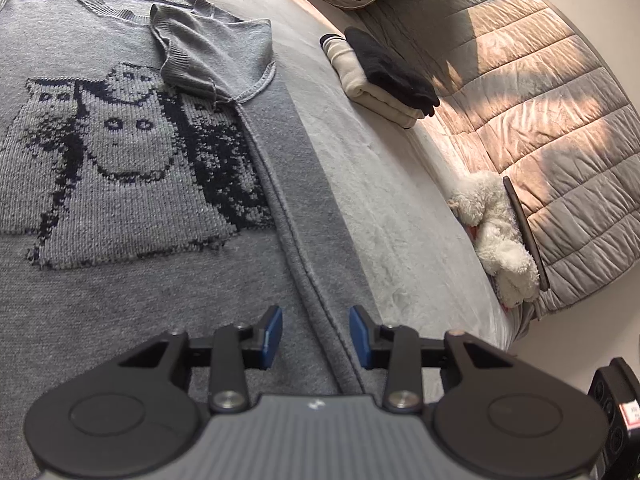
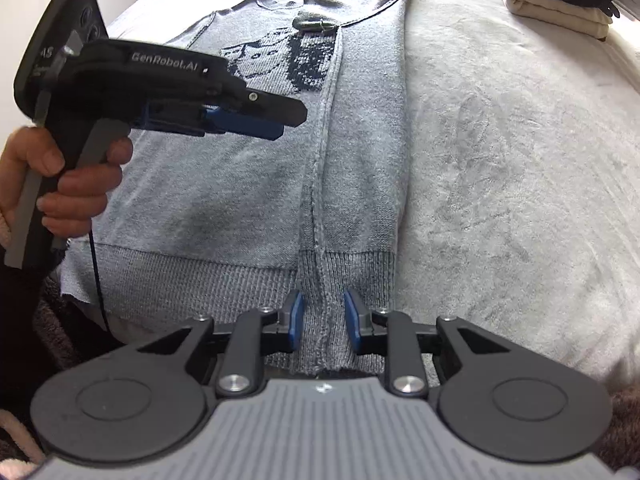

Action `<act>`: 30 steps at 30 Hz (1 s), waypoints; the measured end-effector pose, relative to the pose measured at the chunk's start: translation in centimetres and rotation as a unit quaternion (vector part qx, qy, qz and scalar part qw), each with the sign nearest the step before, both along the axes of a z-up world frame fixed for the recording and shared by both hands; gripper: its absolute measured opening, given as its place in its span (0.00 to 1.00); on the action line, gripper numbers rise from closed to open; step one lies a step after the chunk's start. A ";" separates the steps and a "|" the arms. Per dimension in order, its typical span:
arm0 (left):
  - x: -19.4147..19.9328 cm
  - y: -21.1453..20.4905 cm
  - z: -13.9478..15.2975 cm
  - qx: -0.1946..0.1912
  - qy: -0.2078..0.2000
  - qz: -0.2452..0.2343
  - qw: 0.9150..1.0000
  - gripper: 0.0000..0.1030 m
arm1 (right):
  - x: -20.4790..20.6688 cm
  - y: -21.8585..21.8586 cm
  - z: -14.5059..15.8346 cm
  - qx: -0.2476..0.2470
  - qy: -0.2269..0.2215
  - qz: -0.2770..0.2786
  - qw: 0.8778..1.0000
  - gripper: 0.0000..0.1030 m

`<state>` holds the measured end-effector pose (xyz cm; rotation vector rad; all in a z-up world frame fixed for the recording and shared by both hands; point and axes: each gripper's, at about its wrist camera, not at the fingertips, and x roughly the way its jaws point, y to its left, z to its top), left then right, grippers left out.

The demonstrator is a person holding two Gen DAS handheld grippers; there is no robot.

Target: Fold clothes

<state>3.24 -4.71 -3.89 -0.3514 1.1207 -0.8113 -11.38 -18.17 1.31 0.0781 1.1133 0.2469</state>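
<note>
The grey sweater [image 2: 248,184] lies flat on the white blanket [image 2: 500,160], its long axis running straight away from both tongs, ribbed hem nearest, collar far. One side is already folded inward, so a long seam edge [image 1: 296,240] runs lengthwise down the cloth.

The left tongs [image 1: 316,336] hang above that folded strip partway up the body, jaws partly apart with the seam showing in the gap; they grip nothing. A hand [image 2: 76,184] holds them.

The right tongs [image 2: 323,322] sit lower, at the hem, and look nearer the cloth. Their jaws stand narrow on either side of the ribbed fold; whether the pads press it I cannot tell.

Likely each takes its end of the strip.

The left tongs' body reads "GenRobot.AI" [image 2: 164,63].
</note>
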 end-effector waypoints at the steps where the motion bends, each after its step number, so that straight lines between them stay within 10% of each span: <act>1: 0.0 -0.1 0.0 0.003 0.000 0.000 1.000 0.37 | -0.2 0.6 -0.1 -0.015 -0.008 0.009 1.000 0.25; 9: 0.0 0.0 0.0 0.011 -0.010 -0.002 1.000 0.40 | -1.4 2.7 1.3 -0.059 -0.039 0.068 0.995 0.08; 20: -0.6 -1.2 -0.2 0.036 -0.039 -0.017 0.998 0.40 | -1.3 4.6 0.6 -0.077 -0.024 0.109 0.991 0.09; 30: -2.1 -1.6 0.8 0.107 -0.125 -0.035 0.986 0.39 | -0.8 2.0 1.6 0.006 -0.025 0.072 0.997 0.23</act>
